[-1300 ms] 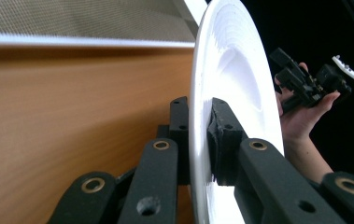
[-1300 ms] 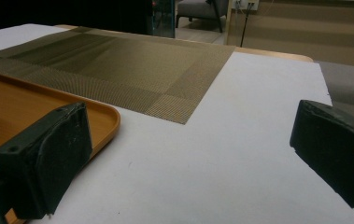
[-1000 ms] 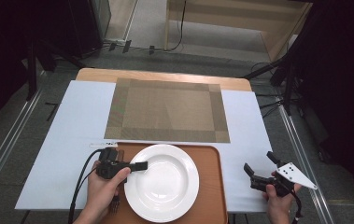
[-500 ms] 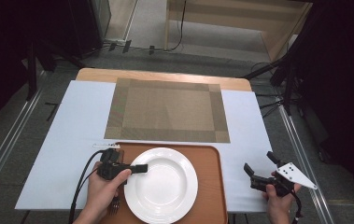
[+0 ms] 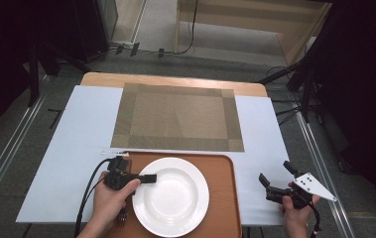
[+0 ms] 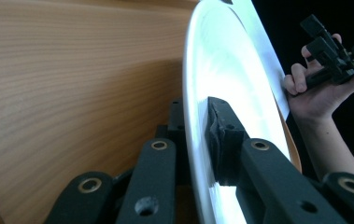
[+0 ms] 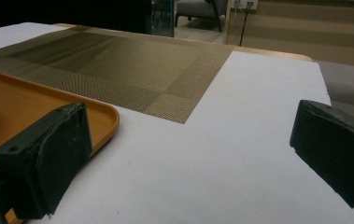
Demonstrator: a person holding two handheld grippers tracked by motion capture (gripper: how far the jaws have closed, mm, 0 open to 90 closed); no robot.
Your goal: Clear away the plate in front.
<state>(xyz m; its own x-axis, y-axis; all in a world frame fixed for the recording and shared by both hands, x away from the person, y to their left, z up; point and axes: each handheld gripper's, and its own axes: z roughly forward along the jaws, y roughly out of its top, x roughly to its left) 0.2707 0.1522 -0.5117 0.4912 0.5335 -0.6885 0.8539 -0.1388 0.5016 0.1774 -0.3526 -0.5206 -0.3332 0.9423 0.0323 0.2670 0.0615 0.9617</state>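
Note:
A white plate lies on an orange-brown tray at the table's near edge. My left gripper is shut on the plate's left rim. In the left gripper view, one pad presses the plate's inner face and the other jaw sits under the rim, with the left gripper straddling the edge. My right gripper hovers right of the tray over the white table cover, jaws wide apart. The right gripper has nothing between its pads.
A woven brown placemat lies beyond the tray in the table's middle. A fork rests on the tray under my left hand. White cover spreads between the tray corner and the table's right edge.

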